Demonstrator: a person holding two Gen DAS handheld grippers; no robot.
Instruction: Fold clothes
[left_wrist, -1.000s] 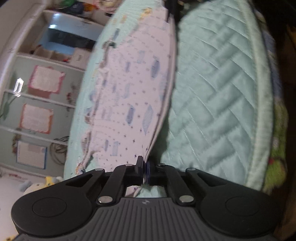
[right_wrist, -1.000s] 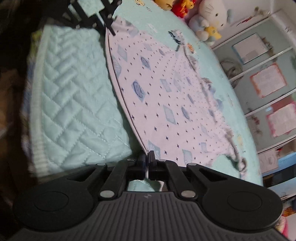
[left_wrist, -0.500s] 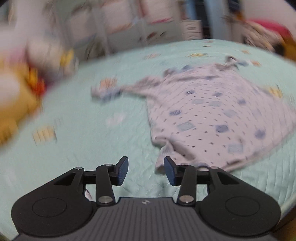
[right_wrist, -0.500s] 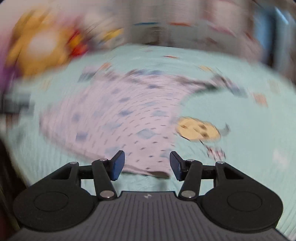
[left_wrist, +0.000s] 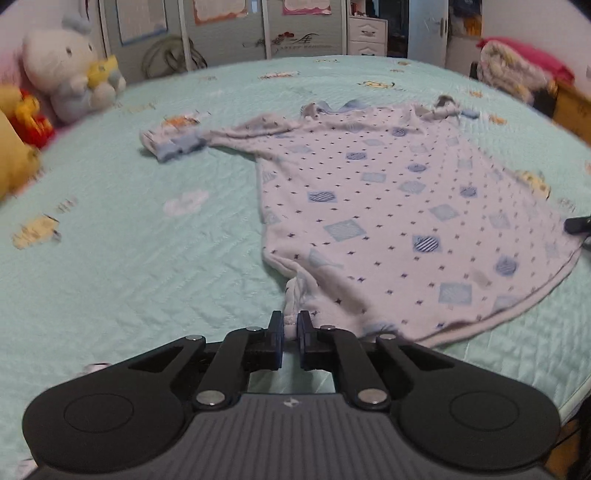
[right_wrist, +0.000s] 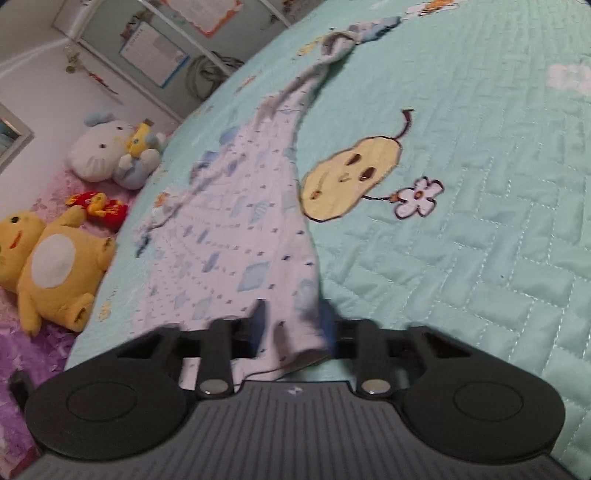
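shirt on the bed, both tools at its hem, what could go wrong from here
1. The left tool is closing on a bunched bit of the shirt hem, so it may grab several layers and fold in a crease.
2. The right tool has hem cloth between its blurred fingers; a shallow bite could slip when lifted.
3. The far sleeve lies crumpled, so a fold may trap wrinkles.

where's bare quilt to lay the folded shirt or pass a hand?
Free: the quilt between the shirt and the plush toys, and right of the shirt past the printed pear. Crowded: the near hem, where both the left gripper and right gripper are closing on it.
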